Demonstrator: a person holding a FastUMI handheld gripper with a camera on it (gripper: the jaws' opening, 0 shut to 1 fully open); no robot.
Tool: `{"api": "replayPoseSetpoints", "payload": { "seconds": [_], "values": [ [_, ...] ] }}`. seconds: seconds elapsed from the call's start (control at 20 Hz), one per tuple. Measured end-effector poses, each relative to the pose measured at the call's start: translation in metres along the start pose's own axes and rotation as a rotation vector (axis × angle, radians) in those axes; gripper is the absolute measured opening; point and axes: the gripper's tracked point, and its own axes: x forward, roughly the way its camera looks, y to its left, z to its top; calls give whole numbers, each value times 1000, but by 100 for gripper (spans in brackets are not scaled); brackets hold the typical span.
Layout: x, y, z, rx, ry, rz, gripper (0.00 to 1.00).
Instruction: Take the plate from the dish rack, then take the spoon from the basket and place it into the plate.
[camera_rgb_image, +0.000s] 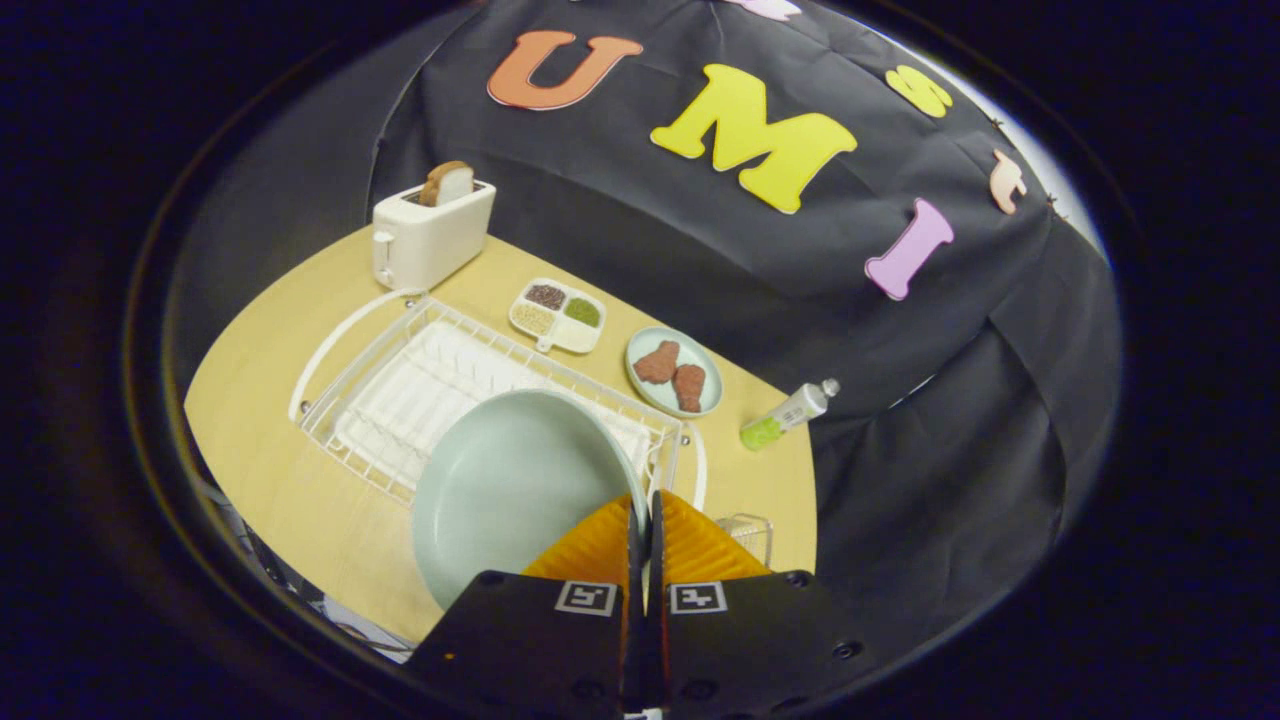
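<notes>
Black cloth walls a booth around a pale wooden desk (300, 500) with a rounded edge. Nearest, the hand-held gripper (645, 530) has its fingers drawn together on the rim of a pale green round plate (510, 490), one finger on each side of the rim, so the plate is clamped and appears lifted above the near end of the white wire dish rack (400, 390). The plate's hollow face looks towards the camera and it stands tilted rather than flat; being round, it has no long axis to speak of.

Just beyond the fingers, near the desk's edge, sits a small clear wire basket (748, 532); whether the spoon is in it cannot be made out. Farther along that edge lies a clear bottle with green liquid (787, 413), on its side. Past the rack are a small blue plate with two brown pieces of food (673, 372), a white divided tray of grains (557, 314), and at the far corner a cream toaster holding a slice of bread (432, 232).

As a judgement, the first step is nearly done: the plate is out of the rack but not set down. The spoon step is all still to do.
</notes>
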Motion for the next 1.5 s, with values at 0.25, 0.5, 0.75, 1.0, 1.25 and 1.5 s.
{"api": "replayPoseSetpoints", "payload": {
  "seconds": [0.25,0.5,0.75,1.0,1.25,1.5],
  "values": [
    [12,1,-54,174,-21,170,6],
    [33,3,-124,423,25,421,6],
    [69,0,-184,522,66,477,6],
    [76,20,-215,532,67,515,6],
    [102,34,-241,502,79,474,6],
    [115,31,-242,550,94,481,8]
  ]
}}
